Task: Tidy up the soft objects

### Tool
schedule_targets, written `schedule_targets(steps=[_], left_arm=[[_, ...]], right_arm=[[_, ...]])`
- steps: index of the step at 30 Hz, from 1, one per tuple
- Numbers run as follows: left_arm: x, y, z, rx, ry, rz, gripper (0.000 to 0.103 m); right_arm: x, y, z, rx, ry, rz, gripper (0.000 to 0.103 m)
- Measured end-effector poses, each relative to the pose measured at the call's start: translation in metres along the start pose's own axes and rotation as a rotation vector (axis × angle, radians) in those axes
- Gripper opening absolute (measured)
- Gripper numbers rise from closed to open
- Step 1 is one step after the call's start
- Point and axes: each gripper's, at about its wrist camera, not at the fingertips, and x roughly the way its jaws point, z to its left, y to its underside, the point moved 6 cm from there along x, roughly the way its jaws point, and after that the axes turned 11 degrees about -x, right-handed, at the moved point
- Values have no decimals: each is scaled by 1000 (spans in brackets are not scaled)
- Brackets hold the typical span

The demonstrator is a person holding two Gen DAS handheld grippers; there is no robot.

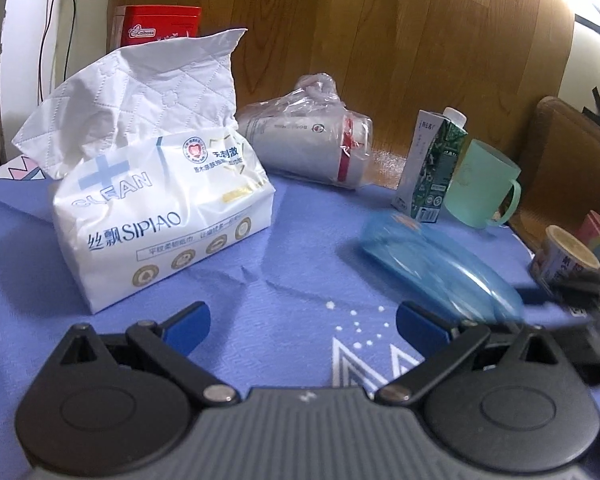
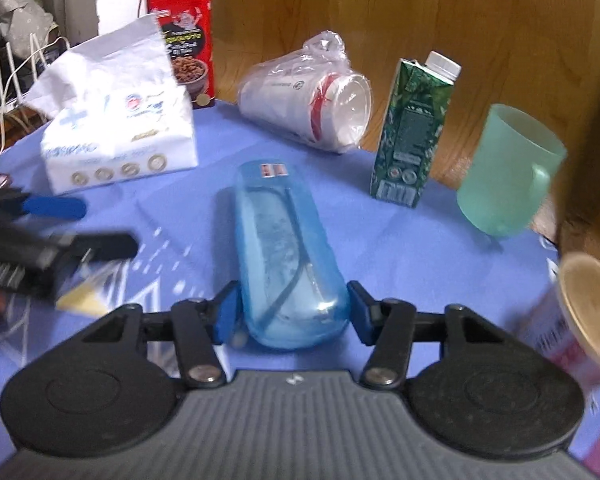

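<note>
A translucent blue case (image 2: pixel 284 248) lies lengthwise on the blue tablecloth (image 2: pixel 180 216) with glasses visible inside. My right gripper (image 2: pixel 292 314) has its blue pads against both sides of the case's near end. In the left wrist view the same case (image 1: pixel 440 268) is blurred at the right. A white tissue pack (image 1: pixel 160 208) with a sheet sticking up stands at the left. My left gripper (image 1: pixel 304 320) stands open over bare cloth, nothing between its fingers. A plastic bag of paper cups (image 1: pixel 308 144) lies on its side at the back.
A green carton (image 2: pixel 412 128) and a mint mug (image 2: pixel 508 172) stand at the right back. A tan-lidded tub (image 2: pixel 588 312) sits close at the right, and a red box (image 2: pixel 188 40) stands behind the tissue pack (image 2: pixel 120 136). A wooden wall closes the back.
</note>
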Motion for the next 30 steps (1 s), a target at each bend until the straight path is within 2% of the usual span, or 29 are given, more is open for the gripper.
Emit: schedule_targets(steps=[5,8,11,13,14,17,21,24,25,28,30], left_arm=[[-7,1,-5,3,102,-1,103],[-12,7,-23,70,194,13,102],[-19,25,-62,149,355,98,102],[-27,38,-93,212,452,153,102],[-32,46,-110,247,492,173,102],[-40,66,-152,313,578,232,102],[-41,88,-177,361,595,277,102],[-34,106,-182,370,614,376,98],[-33,109,-184,368,632,387,98],[-37,108,-193,395,629,357,91],[-46,100,-204,413,637,327,87]], right_arm=[[-58,48,10,21,9,-16,58],[-104,88,9,40,50,-20,58],[-148,126,5,72,126,-2,60],[-171,147,1,123,182,9,69],[-179,155,1,144,204,6,72],[-194,171,5,188,238,-18,72],[-194,176,11,231,231,-67,72],[-189,176,15,227,228,-82,72],[-187,176,14,222,231,-87,72],[-189,180,12,219,263,-116,59],[-194,181,8,242,271,-135,59]])
